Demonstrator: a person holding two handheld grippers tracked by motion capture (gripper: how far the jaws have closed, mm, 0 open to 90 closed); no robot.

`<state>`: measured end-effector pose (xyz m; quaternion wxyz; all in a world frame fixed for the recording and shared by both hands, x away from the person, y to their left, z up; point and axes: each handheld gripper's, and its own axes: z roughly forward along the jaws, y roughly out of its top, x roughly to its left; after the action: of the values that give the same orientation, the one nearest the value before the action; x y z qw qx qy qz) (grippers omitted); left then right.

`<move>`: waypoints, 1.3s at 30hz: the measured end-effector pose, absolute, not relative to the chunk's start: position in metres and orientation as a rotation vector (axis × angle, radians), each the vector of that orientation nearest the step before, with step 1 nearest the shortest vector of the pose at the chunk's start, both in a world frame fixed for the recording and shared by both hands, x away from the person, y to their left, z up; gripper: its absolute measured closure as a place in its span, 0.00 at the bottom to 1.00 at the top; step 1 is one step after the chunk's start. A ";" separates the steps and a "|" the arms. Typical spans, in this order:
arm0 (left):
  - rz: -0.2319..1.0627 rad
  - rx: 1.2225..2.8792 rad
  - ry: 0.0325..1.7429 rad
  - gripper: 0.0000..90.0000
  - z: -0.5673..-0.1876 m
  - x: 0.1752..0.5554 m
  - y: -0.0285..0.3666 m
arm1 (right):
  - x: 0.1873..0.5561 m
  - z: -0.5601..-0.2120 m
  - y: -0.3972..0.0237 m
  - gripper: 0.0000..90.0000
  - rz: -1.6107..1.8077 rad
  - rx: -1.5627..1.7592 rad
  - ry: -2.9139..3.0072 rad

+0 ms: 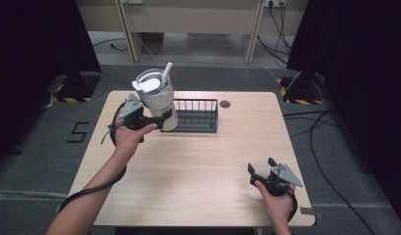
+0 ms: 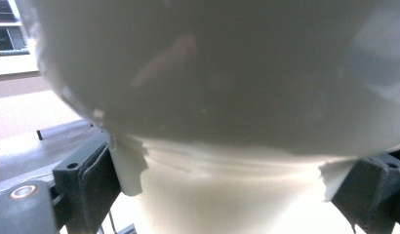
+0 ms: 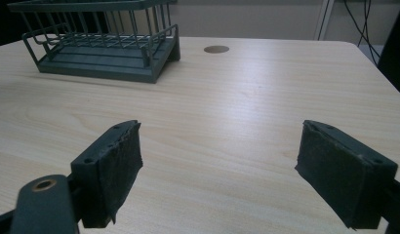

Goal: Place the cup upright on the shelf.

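1. Dark curtains and loose floor cables are seen around a pale wooden counter (image 1: 198,161), with a dark wire rack (image 1: 196,116) set toward its far side.

2. A cream tumbler (image 1: 157,100) with a lid and a white straw (image 1: 166,73) is held upright at the rack's left end by the left claw (image 1: 162,119). Whether its base is resting on the counter or lifted just off it can't be told from the high view.

3. In the left gripper view the left claw is seen clamped on the narrower lower part of the tumbler (image 2: 217,195), right under where the body flares out, one pad pressed to each side.

4. The right claw (image 1: 261,169) is kept wide apart and idle, low over the counter's near right corner, well apart from everything.

5. Biggest risk, probably: the cup is gripped low while most of its bulk sits above the pads, so it could easily be tipped over by a quick swing.

6. Glossy wall, so a slip or twist in the pads could be caused by any slack in the squeeze.

7. The rack is just beside the cup; its rim could be clipped if the cup is carried over too low, and the rack shoved along.

8. If liquid is inside (can't be told), it could be spilled past the straw by a tilt.
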<state>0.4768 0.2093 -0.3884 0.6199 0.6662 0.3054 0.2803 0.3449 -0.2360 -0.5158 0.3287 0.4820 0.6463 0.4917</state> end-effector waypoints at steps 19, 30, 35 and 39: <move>0.641 1.529 0.701 0.11 -0.380 0.494 0.196 | 0.345 -0.516 -0.236 0.19 1.285 1.255 1.697; 0.644 1.531 0.693 0.11 -0.376 0.504 0.187 | 0.345 -0.516 -0.236 0.19 1.290 1.258 1.698; 0.642 1.533 0.692 0.11 -0.376 0.509 0.182 | 0.345 -0.516 -0.236 0.19 1.295 1.258 1.696; 0.637 1.537 0.698 0.11 -0.378 0.515 0.178 | 0.345 -0.516 -0.236 0.19 1.297 1.255 1.696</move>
<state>0.5146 0.1779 -0.3782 0.6199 0.6685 0.3036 0.2769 0.3448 -0.2359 -0.5160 0.3266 0.4791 0.6472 0.4949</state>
